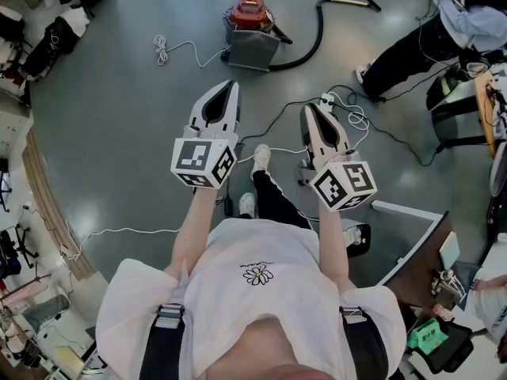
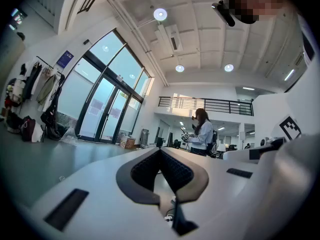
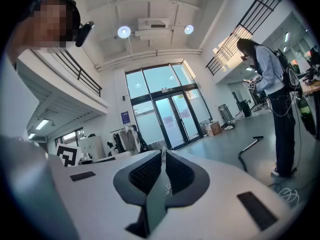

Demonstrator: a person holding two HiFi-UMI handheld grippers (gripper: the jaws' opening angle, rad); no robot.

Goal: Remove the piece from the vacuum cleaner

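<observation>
Vacuum [image 1: 252, 28] on floor, well ahead of both grippers. Left gripper [image 1: 230, 85] nearer, almost in line with it; right gripper [image 1: 309, 109] nearer hose side. Both claws closed, empty, pointing level. Vacuum: red domed lid, grey boxy body. Hose [image 1: 317, 38] – black, smooth curve – leaves vacuum's right, ends at straight wand [image 1: 348, 1]. Likely piece: hose.

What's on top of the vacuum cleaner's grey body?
A red top sits on the vacuum cleaner; a black hose curves away beside it. The inside of the grey body is hidden under that top.
</observation>
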